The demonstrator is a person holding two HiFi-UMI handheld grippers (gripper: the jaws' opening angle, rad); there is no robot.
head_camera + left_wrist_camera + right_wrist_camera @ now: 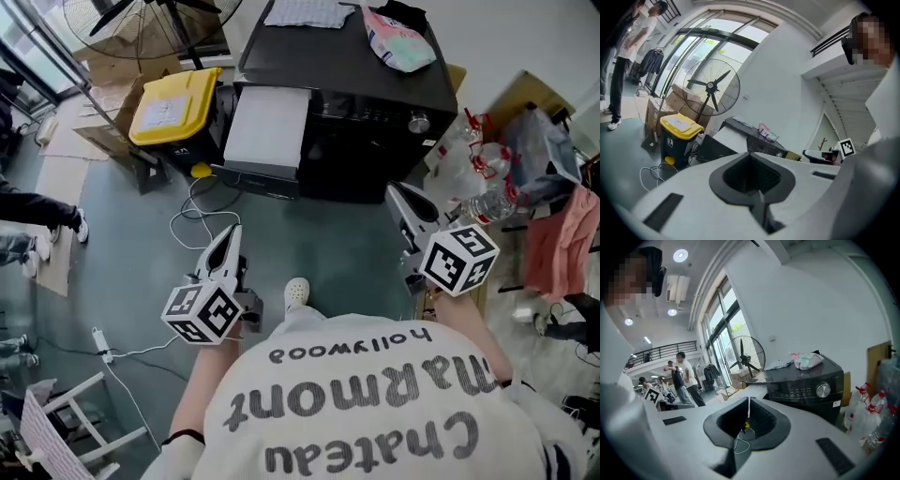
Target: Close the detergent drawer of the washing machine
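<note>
The black washing machine (375, 103) stands on the floor ahead of me, also seen in the left gripper view (764, 145) and the right gripper view (806, 385). A white drawer (267, 127) sticks out of its front at the left side (729, 136). My left gripper (228, 234) hangs over the floor well short of the drawer, jaws together and empty (758, 190). My right gripper (405, 199) is in front of the machine's right corner, below the round knob (418, 122). Its jaws also meet with nothing between them (748, 404).
A yellow-lidded bin (175, 105) stands left of the drawer, a big fan (711, 87) behind it. A white cable (192, 225) loops on the floor by the left gripper. Plastic bottles (483, 202) and bags crowd the right. A bag (398, 37) lies on the machine's top. People (37, 220) stand at left.
</note>
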